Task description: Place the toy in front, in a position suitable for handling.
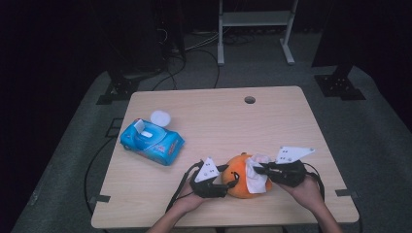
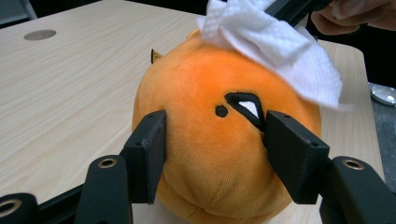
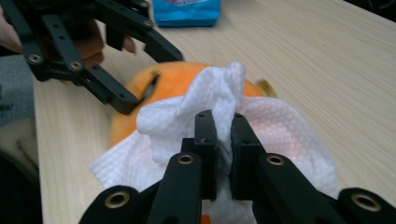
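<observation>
An orange plush toy [image 1: 237,183] sits near the front edge of the wooden table [image 1: 218,121]. In the left gripper view its stitched eye [image 2: 243,105] faces me. My left gripper [image 1: 232,179] holds the toy from the left, one black pad pressed on each side [image 2: 215,144]. A white wet wipe [image 1: 255,175] is draped over the toy's top and right side [image 2: 275,42]. My right gripper [image 3: 223,135] is shut on a bunched fold of the wipe [image 3: 210,93], coming in from the right [image 1: 258,170].
A blue pack of wet wipes [image 1: 151,141] lies at the table's left with its round white lid [image 1: 160,117] flipped open. A cable hole [image 1: 249,100] sits near the far edge. A white metal stand [image 1: 255,19] is on the floor behind the table.
</observation>
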Demonstrator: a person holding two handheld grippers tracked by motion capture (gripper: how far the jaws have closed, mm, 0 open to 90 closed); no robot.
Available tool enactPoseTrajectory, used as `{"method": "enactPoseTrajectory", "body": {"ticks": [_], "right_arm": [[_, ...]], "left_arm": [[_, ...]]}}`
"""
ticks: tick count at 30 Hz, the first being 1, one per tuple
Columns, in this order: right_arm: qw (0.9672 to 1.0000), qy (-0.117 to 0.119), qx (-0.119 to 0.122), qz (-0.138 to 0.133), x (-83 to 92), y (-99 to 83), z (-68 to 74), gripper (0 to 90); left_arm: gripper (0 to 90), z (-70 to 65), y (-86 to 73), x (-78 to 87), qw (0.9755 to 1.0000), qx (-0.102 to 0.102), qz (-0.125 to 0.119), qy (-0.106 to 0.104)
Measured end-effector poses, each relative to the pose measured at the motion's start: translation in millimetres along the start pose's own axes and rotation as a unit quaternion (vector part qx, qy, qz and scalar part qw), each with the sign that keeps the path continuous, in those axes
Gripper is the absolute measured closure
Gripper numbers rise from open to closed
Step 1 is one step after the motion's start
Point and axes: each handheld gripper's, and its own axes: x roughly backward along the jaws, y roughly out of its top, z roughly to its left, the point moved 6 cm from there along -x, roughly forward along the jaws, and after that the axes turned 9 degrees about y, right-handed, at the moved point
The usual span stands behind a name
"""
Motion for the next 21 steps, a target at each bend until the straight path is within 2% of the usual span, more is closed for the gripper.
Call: {"method": "enactPoseTrajectory", "body": {"ticks": [3,5,7,9,11,13,17,21], "right_arm": [[0.9997,0.003,-0.022,-0.005,3.3,-6.2,-4.9,83.1],[0.9999,0.004,-0.015,0.002,-0.7,-6.9,-1.4,83.1],[0.9999,0.011,-0.005,0.003,-4.6,-4.5,4.5,83.2],[0.9998,0.018,0.009,-0.001,-8.9,0.7,12.0,83.2],[0.9996,0.014,0.024,0.004,-12.1,3.9,17.0,83.1],[0.9996,0.012,0.025,0.004,-11.9,4.3,16.1,83.1],[0.9998,0.015,0.011,0.002,-4.0,1.3,7.0,83.0],[0.9997,0.014,-0.019,0.006,5.8,-13.5,-7.1,82.9]], "left_arm": [[34.6,0.9,3.9,1.2,0.9999,0.008,-0.01,-0.006],[30.0,0.2,10.2,4.1,0.9996,0.01,-0.025,-0.005],[29.2,-1.5,15.0,5.9,0.9994,0.002,-0.035,-0.005],[31.4,-2.6,13.1,4.6,0.9996,-0.009,-0.028,-0.003],[35.1,-0.8,8.2,3.4,0.9998,-0.002,-0.021,-0.003],[37.8,1.2,5.7,3.1,0.9998,0.005,-0.02,-0.004],[40.3,1.8,2.6,2.0,0.9998,0.008,-0.015,-0.005],[40.5,3.1,1.3,0.9,0.9998,0.012,-0.013,-0.006]]}}
